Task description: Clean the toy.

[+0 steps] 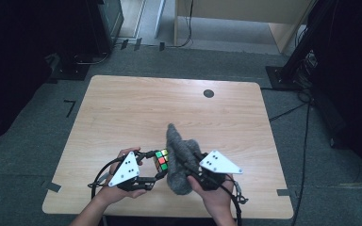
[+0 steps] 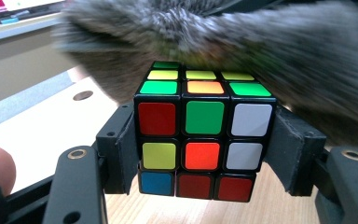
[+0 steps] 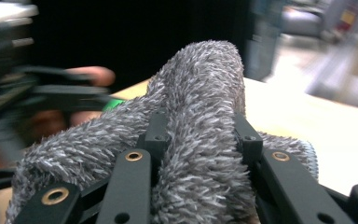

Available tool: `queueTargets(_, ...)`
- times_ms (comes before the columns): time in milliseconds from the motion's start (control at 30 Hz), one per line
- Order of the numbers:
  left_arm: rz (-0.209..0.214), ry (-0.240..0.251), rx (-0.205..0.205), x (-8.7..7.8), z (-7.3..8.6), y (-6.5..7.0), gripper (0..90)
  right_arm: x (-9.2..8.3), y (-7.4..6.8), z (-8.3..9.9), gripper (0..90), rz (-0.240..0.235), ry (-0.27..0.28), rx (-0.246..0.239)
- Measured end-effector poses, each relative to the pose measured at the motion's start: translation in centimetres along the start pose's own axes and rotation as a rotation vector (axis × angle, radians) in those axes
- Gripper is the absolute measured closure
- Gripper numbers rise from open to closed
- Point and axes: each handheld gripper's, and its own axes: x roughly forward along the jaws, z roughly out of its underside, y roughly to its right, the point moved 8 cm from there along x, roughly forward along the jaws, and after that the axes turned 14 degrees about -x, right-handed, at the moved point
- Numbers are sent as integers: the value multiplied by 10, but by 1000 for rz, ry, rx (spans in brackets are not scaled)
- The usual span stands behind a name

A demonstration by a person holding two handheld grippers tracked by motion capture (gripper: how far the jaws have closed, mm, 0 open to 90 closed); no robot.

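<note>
My left gripper is clamped on the puzzle cube by its two sides, held near the table's front edge — my right gripper pinches a grey fuzzy cloth, bunched upright and brushing the cube's top. Both hands sit low, palms inward.
</note>
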Motion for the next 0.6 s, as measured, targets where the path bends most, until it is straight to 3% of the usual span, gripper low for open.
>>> queueTargets(100,6,14,-10,-2,-3,-1,347,-7,21,5,679,61,-1,70)
queueTargets(167,19,12,-15,-2,-2,0,347,-9,26,5,679,64,14,94)
queueTargets(333,44,29,-29,-3,-6,3,346,-1,13,8,680,-13,27,143)
queueTargets(600,34,69,-62,-12,-13,-6,346,9,0,15,686,-114,20,213)
